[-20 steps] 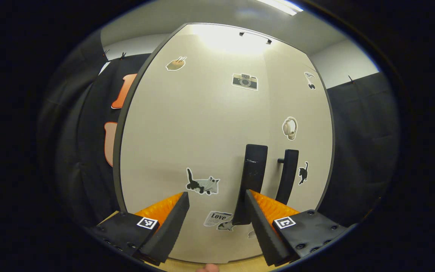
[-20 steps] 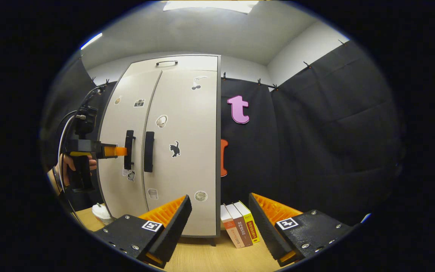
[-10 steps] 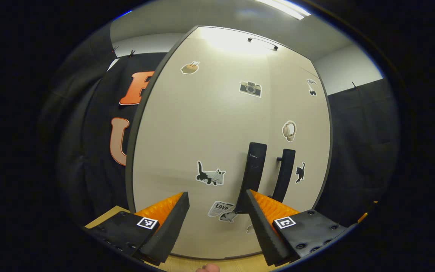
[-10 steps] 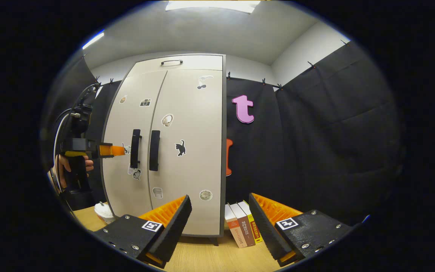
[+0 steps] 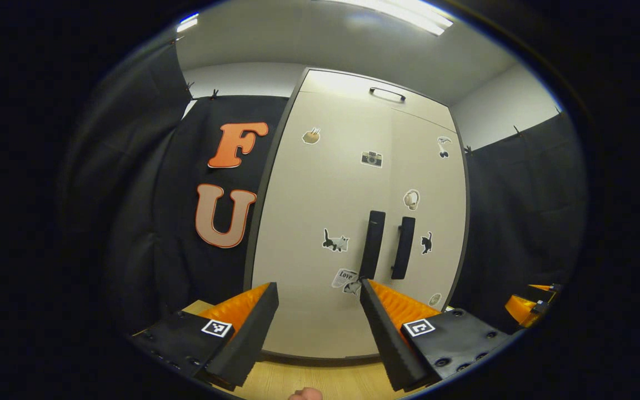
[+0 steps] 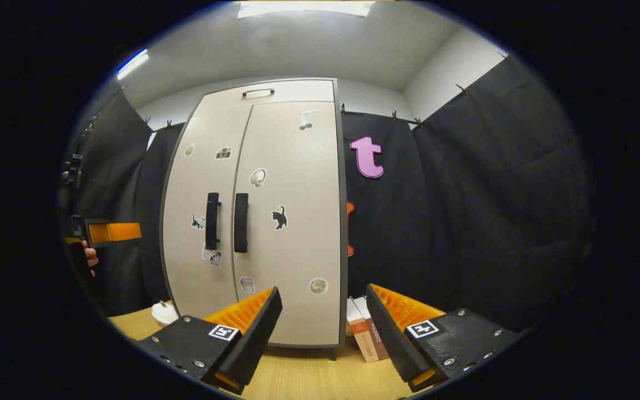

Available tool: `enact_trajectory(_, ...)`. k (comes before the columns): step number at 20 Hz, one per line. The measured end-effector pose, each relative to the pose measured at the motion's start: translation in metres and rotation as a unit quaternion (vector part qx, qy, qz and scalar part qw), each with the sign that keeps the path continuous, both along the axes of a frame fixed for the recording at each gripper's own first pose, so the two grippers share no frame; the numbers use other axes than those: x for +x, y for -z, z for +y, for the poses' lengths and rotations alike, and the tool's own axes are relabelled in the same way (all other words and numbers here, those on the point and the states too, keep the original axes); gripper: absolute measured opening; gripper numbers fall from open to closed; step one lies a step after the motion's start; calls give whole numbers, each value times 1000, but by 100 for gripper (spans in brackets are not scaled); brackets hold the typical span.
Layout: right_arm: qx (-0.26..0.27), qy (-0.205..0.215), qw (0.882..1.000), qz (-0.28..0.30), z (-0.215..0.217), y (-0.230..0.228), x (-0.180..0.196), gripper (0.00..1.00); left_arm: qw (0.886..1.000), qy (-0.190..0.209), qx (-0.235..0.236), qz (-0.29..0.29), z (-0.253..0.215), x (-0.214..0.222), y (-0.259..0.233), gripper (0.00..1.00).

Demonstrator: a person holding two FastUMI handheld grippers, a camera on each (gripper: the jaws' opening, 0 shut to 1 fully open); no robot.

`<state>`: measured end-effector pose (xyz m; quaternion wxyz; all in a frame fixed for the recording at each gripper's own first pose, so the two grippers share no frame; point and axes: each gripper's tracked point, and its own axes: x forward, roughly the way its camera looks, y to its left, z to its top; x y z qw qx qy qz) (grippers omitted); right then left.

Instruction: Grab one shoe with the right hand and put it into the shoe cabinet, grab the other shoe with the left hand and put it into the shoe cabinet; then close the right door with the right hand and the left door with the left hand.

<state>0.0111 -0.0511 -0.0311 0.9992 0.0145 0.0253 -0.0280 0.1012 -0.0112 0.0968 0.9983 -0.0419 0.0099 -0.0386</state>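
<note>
The left tool [image 5: 318, 328] has its fingers spread with nothing between them, and it points at the shoe cabinet [image 5: 320, 311] from a little way off, touching nothing. The right tool [image 6: 323, 333] is likewise spread and empty, aimed at the same cabinet from farther to its right side.

Both cabinet doors are shut and lie flush: the left door [image 5: 320, 211] and right door [image 5: 428, 211] meet at a centre seam, each with a dark upright handle [image 5: 374, 244] beside it. Small stickers dot both doors, among them a cat [image 5: 335, 242] and a camera [image 5: 371, 159]. No shoe can be seen outside the cabinet.

The cabinet stands on a wooden bench [image 6: 298, 380]. Just to its right a few books [image 6: 367, 336] lean together, and at its left foot sits a small white object [image 6: 163, 314]. In the right gripper view the left tool [image 6: 111, 231] shows at the left edge, held by a hand [image 6: 91, 258], well apart from the doors.
</note>
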Motion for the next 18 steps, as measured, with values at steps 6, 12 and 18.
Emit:
enact_trajectory(6, 7, 0, 1000, 1, 5, 9, -6, 94, 999, -37, 14, 3, 21, -50, 14, 96)
enact_trajectory(12, 13, -8, 1000, 6, 17, 14, -7, 94, 998, -51, 19, -9, 17, -70, 23, 96)
enact_trajectory(18, 21, -18, 1000, 3, 28, 12, -9, 94, 999, -50, 11, -12, 12, -68, 23, 96)
